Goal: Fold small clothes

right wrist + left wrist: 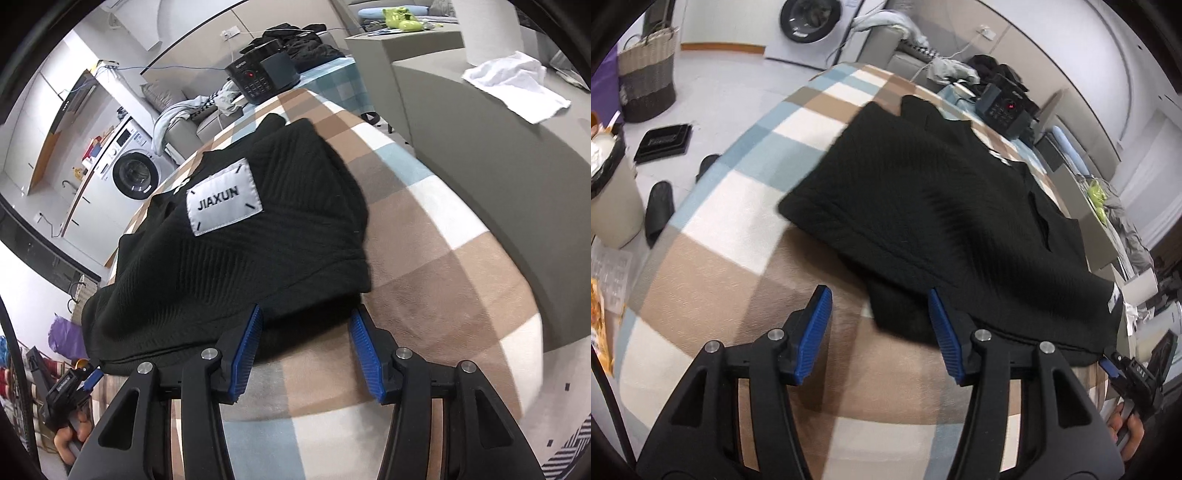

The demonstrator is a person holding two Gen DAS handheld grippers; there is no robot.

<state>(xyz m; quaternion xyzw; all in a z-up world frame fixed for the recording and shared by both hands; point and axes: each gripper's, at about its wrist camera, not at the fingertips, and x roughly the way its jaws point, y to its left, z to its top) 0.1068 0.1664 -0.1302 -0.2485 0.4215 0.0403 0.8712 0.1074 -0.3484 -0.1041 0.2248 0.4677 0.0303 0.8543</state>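
Your left gripper [879, 332] sat low in the left wrist frame with its blue pads parted and nothing pressed between them; the near hem of the black knit garment [923, 206] lay just ahead of them, and the right-hand pad overlapped its edge in the picture. Your right gripper [306, 347] stood the same way in the right wrist frame, jaws apart and empty, the garment's lower edge crossing the gap between the pads.

The garment filled the middle of both frames, already doubled over on itself, its white brand label [223, 197] facing up at the centre left of the right wrist view. By the look of it one fold was in and both hands had let go; I would judge at least one more fold and a smoothing were left.

It lay on a checked cloth [731, 266] of tan, cream and pale blue. Beyond that you had a black keypad device [258, 75] at the top centre, a washing machine [133, 173] at the left, and a woven basket [646, 74] at the upper left of the left wrist frame.
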